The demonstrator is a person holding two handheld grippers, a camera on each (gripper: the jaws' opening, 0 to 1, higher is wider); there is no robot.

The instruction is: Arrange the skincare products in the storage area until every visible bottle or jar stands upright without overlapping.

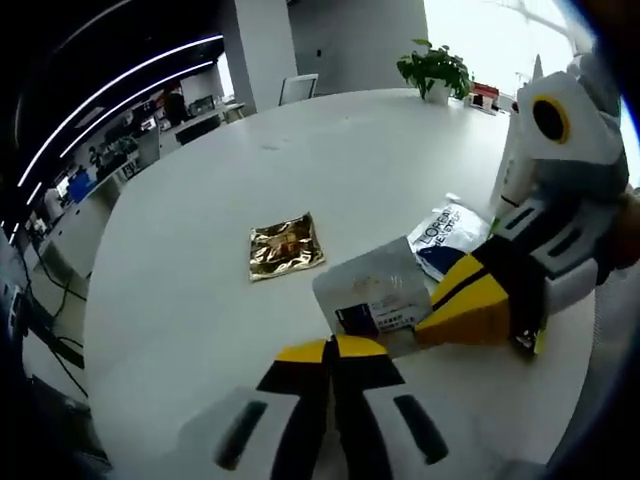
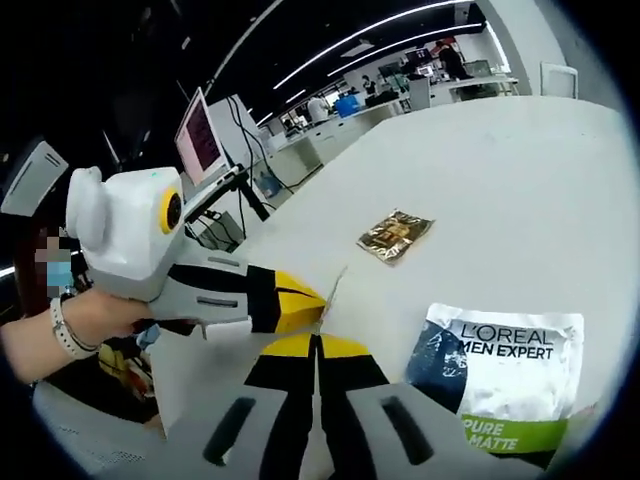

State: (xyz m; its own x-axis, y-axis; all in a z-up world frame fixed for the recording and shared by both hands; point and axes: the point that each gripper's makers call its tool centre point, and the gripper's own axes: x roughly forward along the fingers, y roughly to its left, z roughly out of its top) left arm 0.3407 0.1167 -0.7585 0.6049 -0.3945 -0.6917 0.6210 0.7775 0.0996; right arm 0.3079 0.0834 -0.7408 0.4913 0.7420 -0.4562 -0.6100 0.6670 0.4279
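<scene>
The pale sachet (image 1: 375,292), flat and grey-white with a dark label, is pinched by the clenched right tongs (image 1: 425,335); left tongs (image 1: 330,352) clenched, empty. Open white bench (image 1: 180,300) lies leftward.

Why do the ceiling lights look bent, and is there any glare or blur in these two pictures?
Left gripper view: fisheye distortion curves the ceiling light strips; the window behind the potted green plant is blown out white; the crinkled gold foil sachet glints. Right gripper view: the light strips bow the same way; the print on the white L'Oreal Men Expert sachet reads sharply; edges darken.
</scene>
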